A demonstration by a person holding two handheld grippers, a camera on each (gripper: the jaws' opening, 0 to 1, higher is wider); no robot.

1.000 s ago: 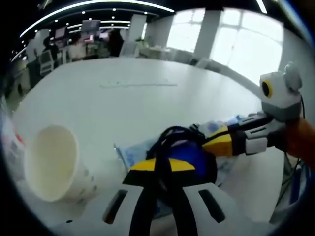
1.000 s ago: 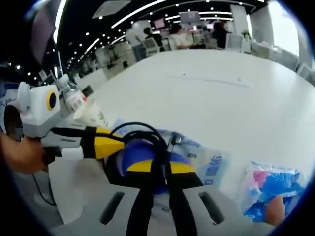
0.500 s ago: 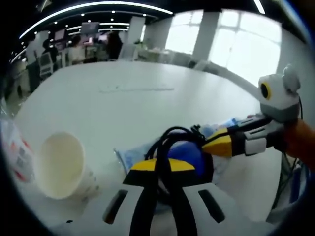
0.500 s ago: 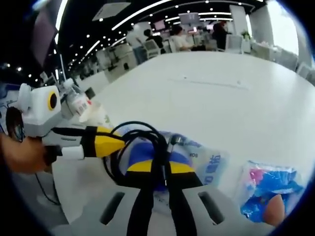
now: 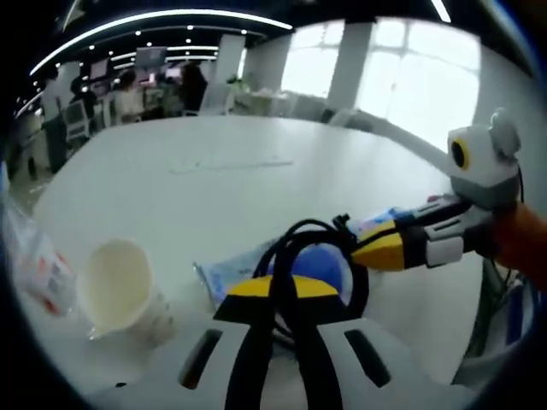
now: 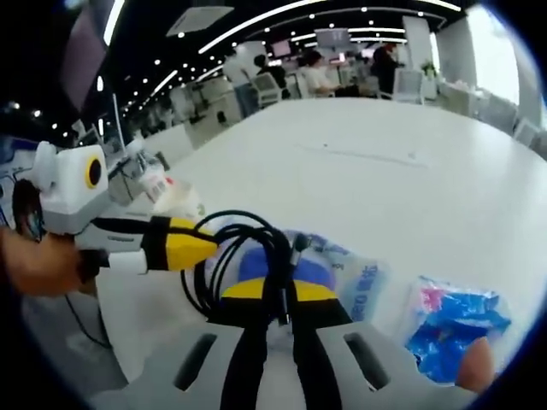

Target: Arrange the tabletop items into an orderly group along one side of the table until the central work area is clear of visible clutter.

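Gripping a coiled black cable (image 5: 301, 248) from both sides, the left gripper (image 5: 282, 295) and the right gripper (image 6: 272, 295) are working together over the near part of the white table (image 5: 231, 171) — each one's jaws are pressed together on the cable loops, and each is showing in the other's view as a yellow-tipped arm. The cable is hanging just above a blue round object (image 5: 320, 265) and a clear printed packet (image 5: 226, 273) lying flat on the table. A paper cup (image 5: 120, 286) is lying on its side to the left of them, with a plastic bottle (image 5: 34, 260) down beside it; a blue-and-pink wrapper (image 6: 453, 329) is sitting a little apart on the other side. By my reading the job is only getting going — the far stretch of the table is looking bare, but the near items are lying loose and unaligned, the cup and bottle are toppled, and the cable is not yet set down in any row
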